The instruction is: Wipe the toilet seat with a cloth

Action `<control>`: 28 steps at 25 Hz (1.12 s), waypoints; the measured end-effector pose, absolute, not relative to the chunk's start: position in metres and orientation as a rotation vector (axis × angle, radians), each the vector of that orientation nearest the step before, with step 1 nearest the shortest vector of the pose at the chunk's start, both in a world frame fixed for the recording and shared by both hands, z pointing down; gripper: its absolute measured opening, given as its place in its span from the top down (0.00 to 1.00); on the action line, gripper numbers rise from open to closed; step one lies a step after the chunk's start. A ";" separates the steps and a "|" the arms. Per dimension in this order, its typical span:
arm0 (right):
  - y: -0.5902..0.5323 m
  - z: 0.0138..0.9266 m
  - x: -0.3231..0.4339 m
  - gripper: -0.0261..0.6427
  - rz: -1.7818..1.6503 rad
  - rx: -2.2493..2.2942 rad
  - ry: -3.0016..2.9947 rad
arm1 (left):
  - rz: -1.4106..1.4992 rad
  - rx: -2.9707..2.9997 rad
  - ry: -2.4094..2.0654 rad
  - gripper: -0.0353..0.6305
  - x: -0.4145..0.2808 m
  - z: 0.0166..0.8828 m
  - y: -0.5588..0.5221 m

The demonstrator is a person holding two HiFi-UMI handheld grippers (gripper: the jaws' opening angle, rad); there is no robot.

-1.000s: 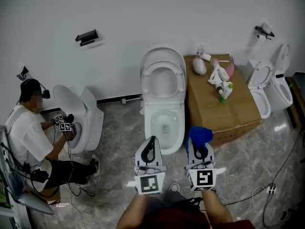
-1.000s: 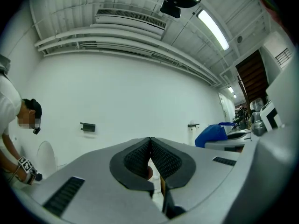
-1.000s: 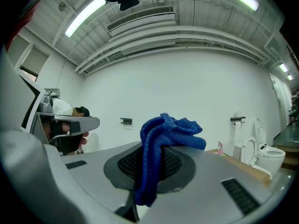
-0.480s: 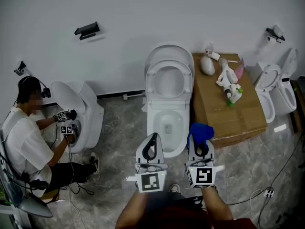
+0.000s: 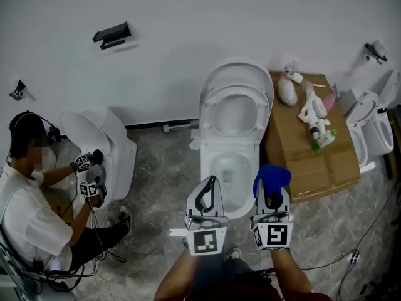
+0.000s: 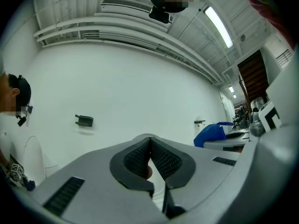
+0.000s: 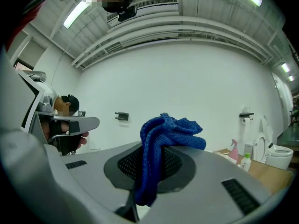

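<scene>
Two grippers show in the head view: my left gripper (image 5: 210, 184) and my right gripper (image 5: 270, 196) hover at the front rim of the white ceramic toilet (image 5: 229, 162), its white oval seat (image 5: 233, 99) raised. Left gripper view: my jaws are pressed together, empty. Right gripper view: my jaws clamp the crumpled blue cloth (image 7: 166, 134), bunched above their tips.
</scene>
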State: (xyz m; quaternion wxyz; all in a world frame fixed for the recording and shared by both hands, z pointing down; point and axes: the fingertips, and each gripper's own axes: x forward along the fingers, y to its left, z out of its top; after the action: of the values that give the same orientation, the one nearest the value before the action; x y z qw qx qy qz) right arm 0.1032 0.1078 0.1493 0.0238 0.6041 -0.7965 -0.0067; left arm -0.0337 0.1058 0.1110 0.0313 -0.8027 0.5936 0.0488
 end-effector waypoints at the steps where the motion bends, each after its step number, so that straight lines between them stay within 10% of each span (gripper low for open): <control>1: 0.098 0.155 0.099 0.88 -0.014 1.869 -2.458 | 0.096 -2.471 1.793 0.92 -0.036 0.116 0.097; 28: -0.087 0.432 0.106 0.88 0.066 1.727 -2.444 | 0.031 -2.466 2.025 0.92 -0.015 0.375 -0.067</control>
State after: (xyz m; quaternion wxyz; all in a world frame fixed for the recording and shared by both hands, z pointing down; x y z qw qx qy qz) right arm 0.1062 -0.0874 0.4322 0.0741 0.5754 -0.8142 0.0221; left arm -0.0152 -0.0668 0.3747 -0.0249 -0.7726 0.6343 0.0096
